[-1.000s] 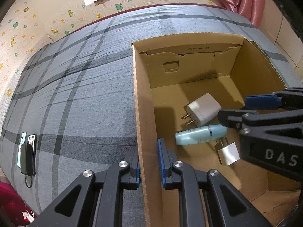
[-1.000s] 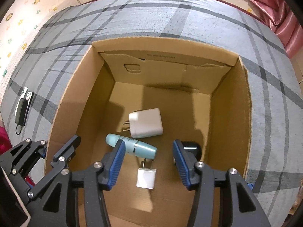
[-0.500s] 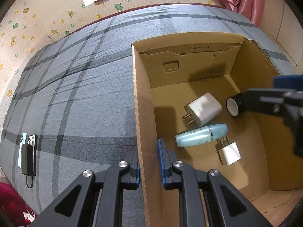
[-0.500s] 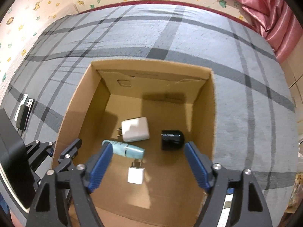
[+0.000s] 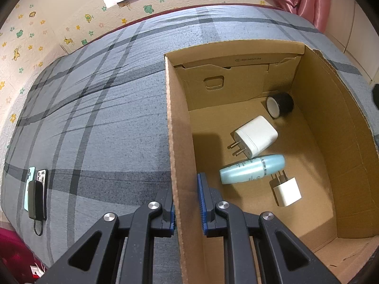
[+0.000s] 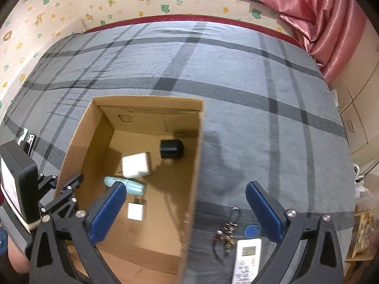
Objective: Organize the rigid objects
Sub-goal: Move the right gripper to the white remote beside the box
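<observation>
The left tongs (image 5: 187,203) pinch the box (image 5: 174,118) wall. The right tongs (image 6: 186,209) have just been opening and hold nothing. 4 things lie in the box. The remote (image 6: 246,258) lies on the bed, just under the right tongs, its long side pointing along them.

The cardboard box (image 5: 180,142) sits on the bed (image 5: 94,118), open at the top. Inside, seen from the left wrist, the large charger (image 5: 257,136) lies mid-floor; the small jar (image 5: 279,105) is on its side at one o'clock from it, in the far corner. The bottle (image 5: 252,169) lies just at six o'clock of the charger, and the small plug (image 5: 286,194) at five o'clock of the bottle, touching it. Outside, phones (image 5: 36,189) lie well off at nine o'clock. From the right wrist, keys (image 6: 227,233) and a remote (image 6: 246,260) lie on the bed at three o'clock of the box, side by side.
</observation>
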`<state>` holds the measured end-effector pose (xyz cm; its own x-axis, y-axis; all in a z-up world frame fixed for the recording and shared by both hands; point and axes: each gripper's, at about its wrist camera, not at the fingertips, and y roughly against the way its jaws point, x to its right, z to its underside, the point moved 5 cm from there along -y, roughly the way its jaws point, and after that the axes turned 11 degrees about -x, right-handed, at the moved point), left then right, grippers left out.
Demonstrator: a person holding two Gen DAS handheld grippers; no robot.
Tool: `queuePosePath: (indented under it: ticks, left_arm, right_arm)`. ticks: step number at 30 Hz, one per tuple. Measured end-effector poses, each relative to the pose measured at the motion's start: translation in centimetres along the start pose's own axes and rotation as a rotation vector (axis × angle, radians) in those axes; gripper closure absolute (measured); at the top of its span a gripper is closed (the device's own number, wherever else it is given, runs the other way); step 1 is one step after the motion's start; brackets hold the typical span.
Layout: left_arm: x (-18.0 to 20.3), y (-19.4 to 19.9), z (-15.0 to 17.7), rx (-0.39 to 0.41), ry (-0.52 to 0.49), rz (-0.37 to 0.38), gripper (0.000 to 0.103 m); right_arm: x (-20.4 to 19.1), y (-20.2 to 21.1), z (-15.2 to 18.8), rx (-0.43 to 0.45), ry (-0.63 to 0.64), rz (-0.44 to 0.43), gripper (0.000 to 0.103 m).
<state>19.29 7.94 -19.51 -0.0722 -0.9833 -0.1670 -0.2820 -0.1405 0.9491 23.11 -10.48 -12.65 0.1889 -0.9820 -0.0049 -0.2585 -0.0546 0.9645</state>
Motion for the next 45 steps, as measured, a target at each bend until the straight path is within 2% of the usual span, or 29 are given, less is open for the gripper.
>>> queuePosePath:
  ticks: [10,19,37,45]
  left_arm:
    - [0.0,0.1,0.0,0.0,0.001,-0.002,0.087]
    - [0.0,0.1,-0.1,0.001,0.002,-0.003,0.087]
    - [0.2,0.2,-0.1,-0.004,0.001,-0.011,0.087]
    - [0.2,0.3,-0.1,-0.003,0.0,-0.014,0.087]
  right_arm:
    - [5.0,1.1,1.8,0.007,-0.057,0.037,0.0]
    - [8.7,-0.9,4.6,-0.031,-0.115,0.06,0.0]
    - [12.6,-6.7,12.7,-0.141,-0.194,0.079,0.0]
    - [13.0,-8.2,14.9,-0.15,-0.183,0.077,0.0]
